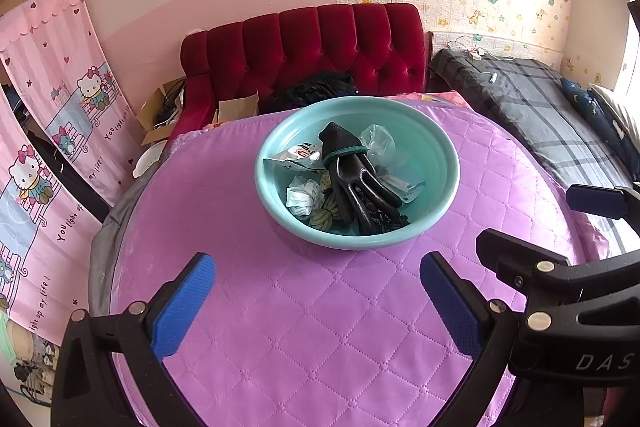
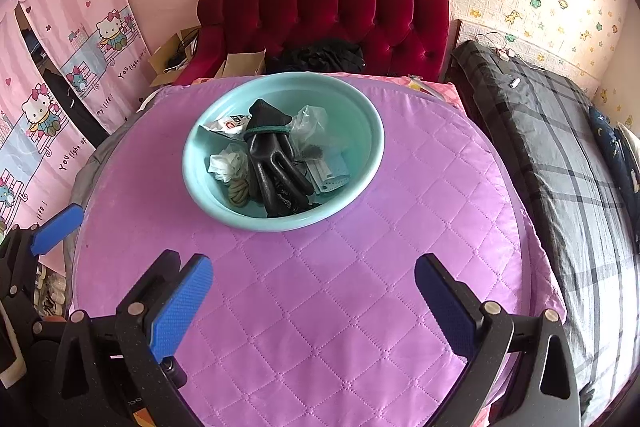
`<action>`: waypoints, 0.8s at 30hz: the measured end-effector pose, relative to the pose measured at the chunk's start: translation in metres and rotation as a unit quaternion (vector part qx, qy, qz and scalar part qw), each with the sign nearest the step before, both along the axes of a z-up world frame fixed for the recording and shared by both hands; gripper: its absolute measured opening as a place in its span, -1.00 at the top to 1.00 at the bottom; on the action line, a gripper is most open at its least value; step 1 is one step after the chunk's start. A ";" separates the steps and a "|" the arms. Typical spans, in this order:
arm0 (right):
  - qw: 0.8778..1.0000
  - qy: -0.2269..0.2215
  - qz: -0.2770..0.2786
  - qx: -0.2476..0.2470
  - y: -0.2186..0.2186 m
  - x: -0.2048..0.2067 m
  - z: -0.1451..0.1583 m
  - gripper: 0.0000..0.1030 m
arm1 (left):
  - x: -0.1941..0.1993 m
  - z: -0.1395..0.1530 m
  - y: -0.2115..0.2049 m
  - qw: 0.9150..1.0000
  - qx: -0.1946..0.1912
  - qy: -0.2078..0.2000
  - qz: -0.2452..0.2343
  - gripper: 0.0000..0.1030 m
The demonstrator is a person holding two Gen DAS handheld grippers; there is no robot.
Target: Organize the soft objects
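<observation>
A teal basin (image 1: 434, 163) (image 2: 356, 123) rests on the purple quilted cover (image 1: 304, 315) (image 2: 320, 291). In it lie a black rubber glove (image 1: 352, 175) (image 2: 272, 163), a crumpled white cloth (image 1: 304, 195) (image 2: 226, 163), a knotted green cord (image 1: 326, 215) (image 2: 239, 191), a clear plastic bag (image 1: 378, 139) (image 2: 310, 125) and a white packet (image 1: 298, 157) (image 2: 228, 125). My left gripper (image 1: 316, 291) is open, well short of the basin. My right gripper (image 2: 314, 291) is also open with nothing between its fingers. Each gripper's blue pads show at the other view's edge.
Behind the cover stands a red tufted sofa (image 1: 320, 43) (image 2: 340, 15) with dark clothing (image 1: 308, 89) (image 2: 316, 57) and cardboard boxes (image 1: 160, 111) (image 2: 172, 63) beside it. A plaid-covered bed (image 1: 540, 115) (image 2: 560, 155) runs along the right. Pink cartoon curtains (image 1: 68, 75) (image 2: 80, 27) hang at left.
</observation>
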State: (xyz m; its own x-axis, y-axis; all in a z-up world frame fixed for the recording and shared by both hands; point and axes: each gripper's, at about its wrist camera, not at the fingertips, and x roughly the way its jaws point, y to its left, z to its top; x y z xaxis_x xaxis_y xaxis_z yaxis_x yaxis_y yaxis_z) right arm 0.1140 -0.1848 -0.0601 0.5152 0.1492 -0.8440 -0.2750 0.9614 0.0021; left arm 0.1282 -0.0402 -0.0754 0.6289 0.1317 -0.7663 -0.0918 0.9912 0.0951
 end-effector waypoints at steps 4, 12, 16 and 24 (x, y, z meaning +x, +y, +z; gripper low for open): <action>1.000 -0.004 0.001 -0.003 0.000 0.000 0.002 -1.00 | 0.000 0.001 -0.001 1.000 0.003 -0.002 -0.001 -1.00; 1.000 -0.005 0.002 -0.003 0.000 0.001 0.004 -1.00 | 0.001 0.002 -0.001 1.000 0.003 -0.001 -0.001 -1.00; 1.000 -0.006 0.002 -0.003 0.000 0.001 0.004 -1.00 | 0.001 0.003 -0.002 1.000 0.005 -0.002 -0.001 -1.00; 1.000 -0.004 0.002 -0.002 -0.001 0.006 0.002 -1.00 | 0.005 0.002 -0.002 1.000 0.005 0.002 0.003 -1.00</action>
State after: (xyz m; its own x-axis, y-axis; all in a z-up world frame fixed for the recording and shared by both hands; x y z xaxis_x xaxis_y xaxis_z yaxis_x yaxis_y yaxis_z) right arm 0.1196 -0.1860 -0.0577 0.5206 0.1479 -0.8409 -0.2795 0.9601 -0.0041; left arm 0.1333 -0.0426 -0.0737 0.6251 0.1422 -0.7675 -0.0966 0.9898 0.1047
